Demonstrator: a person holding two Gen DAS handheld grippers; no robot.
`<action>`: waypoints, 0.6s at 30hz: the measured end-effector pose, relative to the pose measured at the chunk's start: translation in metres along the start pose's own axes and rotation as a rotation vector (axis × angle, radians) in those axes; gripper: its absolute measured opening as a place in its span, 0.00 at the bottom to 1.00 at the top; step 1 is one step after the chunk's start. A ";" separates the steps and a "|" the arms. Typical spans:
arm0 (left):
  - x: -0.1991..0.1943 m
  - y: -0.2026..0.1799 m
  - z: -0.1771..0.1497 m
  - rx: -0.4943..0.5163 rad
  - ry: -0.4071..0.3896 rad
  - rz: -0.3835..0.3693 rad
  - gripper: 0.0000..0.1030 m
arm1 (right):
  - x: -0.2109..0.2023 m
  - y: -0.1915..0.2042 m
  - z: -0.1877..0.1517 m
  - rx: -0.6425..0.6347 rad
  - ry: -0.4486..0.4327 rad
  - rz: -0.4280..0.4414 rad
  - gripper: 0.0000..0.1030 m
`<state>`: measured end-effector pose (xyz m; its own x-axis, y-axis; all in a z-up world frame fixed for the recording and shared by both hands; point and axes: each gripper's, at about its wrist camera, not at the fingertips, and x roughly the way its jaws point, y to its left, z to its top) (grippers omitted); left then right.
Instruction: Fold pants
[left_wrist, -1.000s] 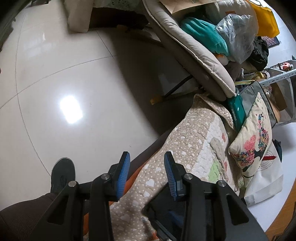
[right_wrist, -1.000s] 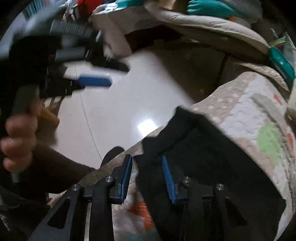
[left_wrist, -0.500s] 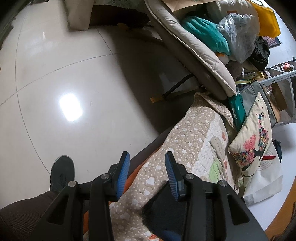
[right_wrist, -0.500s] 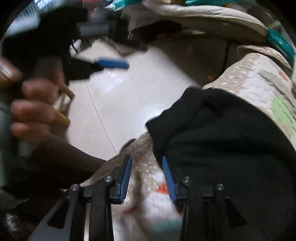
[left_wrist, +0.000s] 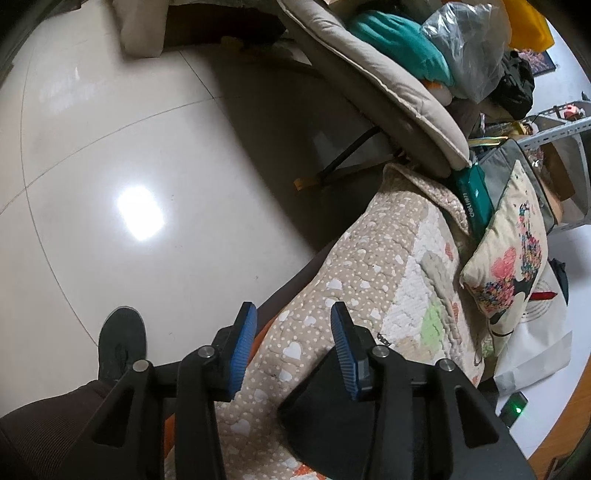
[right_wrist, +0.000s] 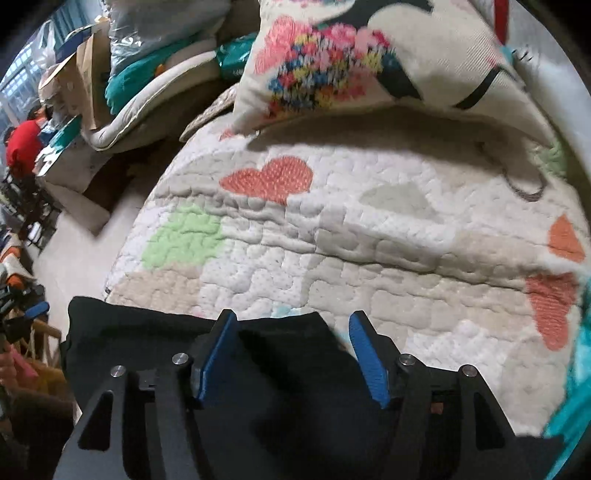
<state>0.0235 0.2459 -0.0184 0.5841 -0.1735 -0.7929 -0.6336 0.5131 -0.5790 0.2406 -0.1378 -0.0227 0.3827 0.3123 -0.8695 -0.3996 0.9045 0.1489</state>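
Observation:
The black pants (right_wrist: 288, 347) lie folded on a quilted heart-pattern cover (right_wrist: 332, 229). My right gripper (right_wrist: 291, 328) is open, hovering just over the pants' far edge, with cloth showing between its blue pads but not pinched. In the left wrist view a corner of the black pants (left_wrist: 314, 406) lies under my open, empty left gripper (left_wrist: 291, 325), which sits over the cover's floor-side edge (left_wrist: 369, 251).
A printed cushion (right_wrist: 369, 55) leans at the far end of the cover. A padded recliner piled with bags (left_wrist: 388, 74) stands beyond. Glossy tiled floor (left_wrist: 129, 147) lies to the left, with my shoe (left_wrist: 122, 339) on it.
My right gripper has swung from facing the floor and the pants' left edge to facing the cushion, over the pants' far edge. The left gripper has barely moved.

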 end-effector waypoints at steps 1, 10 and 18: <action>0.002 -0.001 -0.001 0.003 0.004 0.004 0.39 | 0.001 -0.006 -0.006 -0.005 0.015 -0.007 0.65; 0.014 -0.007 -0.004 0.023 0.026 0.033 0.39 | 0.018 -0.019 0.009 0.042 0.045 -0.071 0.08; 0.001 0.011 -0.004 0.026 -0.026 0.042 0.39 | 0.023 0.021 0.017 -0.048 0.004 -0.284 0.57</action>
<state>0.0150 0.2478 -0.0263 0.5705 -0.1292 -0.8110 -0.6446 0.5415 -0.5397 0.2548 -0.1065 -0.0314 0.4821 0.0473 -0.8749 -0.3155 0.9409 -0.1230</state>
